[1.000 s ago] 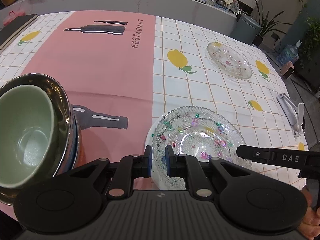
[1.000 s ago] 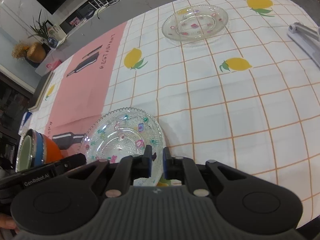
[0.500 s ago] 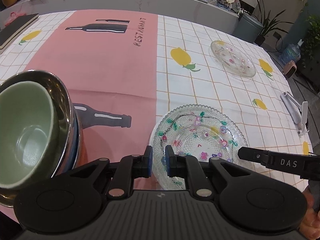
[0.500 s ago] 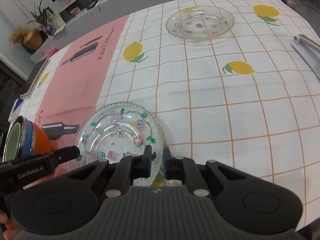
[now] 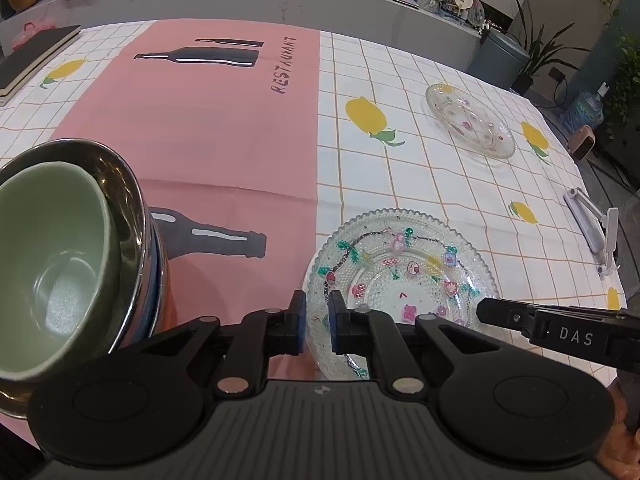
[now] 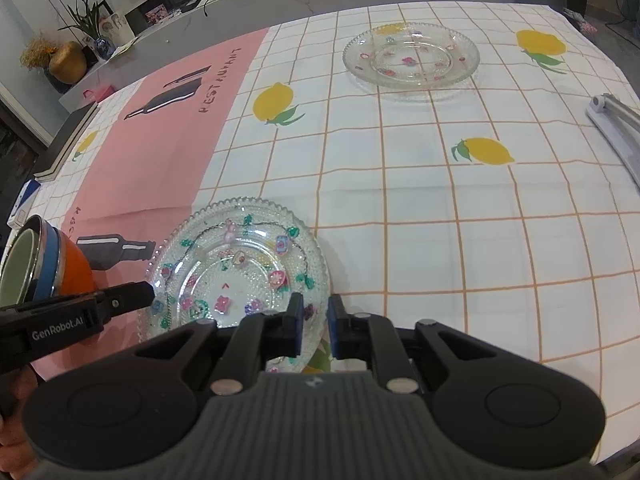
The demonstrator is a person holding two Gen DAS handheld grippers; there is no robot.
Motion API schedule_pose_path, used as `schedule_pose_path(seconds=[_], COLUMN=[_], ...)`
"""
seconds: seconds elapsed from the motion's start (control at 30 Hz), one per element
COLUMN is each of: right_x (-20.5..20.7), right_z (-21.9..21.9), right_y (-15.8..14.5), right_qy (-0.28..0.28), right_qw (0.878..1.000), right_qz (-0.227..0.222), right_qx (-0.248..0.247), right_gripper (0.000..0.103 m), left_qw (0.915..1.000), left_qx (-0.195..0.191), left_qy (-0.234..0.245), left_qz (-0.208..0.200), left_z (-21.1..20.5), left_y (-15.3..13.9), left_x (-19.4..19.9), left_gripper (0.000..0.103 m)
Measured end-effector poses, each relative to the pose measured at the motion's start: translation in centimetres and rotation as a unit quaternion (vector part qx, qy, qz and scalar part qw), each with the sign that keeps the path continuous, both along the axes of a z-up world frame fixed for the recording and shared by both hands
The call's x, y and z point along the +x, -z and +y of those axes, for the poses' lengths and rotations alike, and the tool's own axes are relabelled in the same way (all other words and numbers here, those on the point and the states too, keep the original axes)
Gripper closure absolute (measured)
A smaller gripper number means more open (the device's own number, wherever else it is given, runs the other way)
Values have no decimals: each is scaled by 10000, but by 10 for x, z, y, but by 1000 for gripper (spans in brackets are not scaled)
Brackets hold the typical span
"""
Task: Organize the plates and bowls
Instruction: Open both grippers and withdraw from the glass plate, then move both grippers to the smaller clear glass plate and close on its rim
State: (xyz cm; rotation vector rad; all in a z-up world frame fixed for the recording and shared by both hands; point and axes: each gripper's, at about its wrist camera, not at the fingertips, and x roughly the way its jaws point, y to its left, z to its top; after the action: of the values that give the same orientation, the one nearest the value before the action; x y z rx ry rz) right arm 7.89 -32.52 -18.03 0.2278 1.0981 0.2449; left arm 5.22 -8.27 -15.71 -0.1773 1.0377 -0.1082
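A clear glass plate with coloured flower marks (image 5: 404,276) (image 6: 236,268) is held between both grippers above the tablecloth. My left gripper (image 5: 317,322) is shut on its left rim. My right gripper (image 6: 313,330) is shut on its right rim. A second glass plate (image 5: 470,126) (image 6: 412,60) lies on the far right of the table. A stack of bowls (image 5: 68,248) (image 6: 44,268) stands at the left: a green bowl inside a steel one, on blue and orange bowls.
The table has a white checked cloth with lemons (image 6: 400,184) and a pink panel (image 5: 192,128). A grey metal stand (image 5: 592,224) (image 6: 616,128) lies at the right edge. A dark book (image 5: 32,60) lies at the far left.
Both grippers have lifted with the plate held between them; the table and far plate look farther off. The bowl stack has not moved.
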Motion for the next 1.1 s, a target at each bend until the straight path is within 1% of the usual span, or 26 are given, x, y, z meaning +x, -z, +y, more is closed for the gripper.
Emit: schedule_pose_path(seconds=[0.03,0.07,0.13,0.17,0.23,0.3,0.53,0.67,0.8,0.93,1.0,1.07,1.1], right_x=[0,-1,-2,-2,-3,-3,-1,6,18,36,47,59,65], right_z=[0,0,-1,-2,-4,-6,-25,-42,-59,-76,-84,-91,-94], right_y=[0,-1,-3,-4,-6,-8,-20,-26,-33,-38,-40,-40,-39], right_qy=[18,27,57,73,102,140,287,419,568,758,853,945,997], right_qw=[10000,10000,10000,10000,9999,9999,9995,9989,9981,9966,9958,9948,9943], right_qz=[-10,-25,-57,-62,-66,-66,-125,-164,-224,-295,-334,-370,-378], right_qx=[-3,-3,-8,-6,-2,-22,-31,-87,-126,-103,-72,-64,-54], right_gripper=[87,82,75,73,72,68,64,64,62,59,59,58,58], left_qw=[10000,10000,10000,9999,9998,9997,9979,9958,9938,9931,9925,9921,9920], left_qx=[2,0,20,19,-39,-128,-422,-651,-756,-836,-896,-913,-915], left_qy=[-15,-37,-43,-58,-71,-30,349,513,656,699,729,773,801], left_qz=[1,-20,-56,-88,-153,-213,-351,-401,-479,-424,-400,-363,-345], left_z=[0,0,1,1,0,-3,-23,-37,-55,-72,-80,-88,-92], left_y=[0,0,-1,-2,-5,-9,-32,-46,-58,-63,-62,-60,-59], left_x=[0,0,-1,-2,-2,-4,7,25,48,78,93,110,118], left_gripper=[91,91,84,83,79,76,75,75,75,75,75,71,65])
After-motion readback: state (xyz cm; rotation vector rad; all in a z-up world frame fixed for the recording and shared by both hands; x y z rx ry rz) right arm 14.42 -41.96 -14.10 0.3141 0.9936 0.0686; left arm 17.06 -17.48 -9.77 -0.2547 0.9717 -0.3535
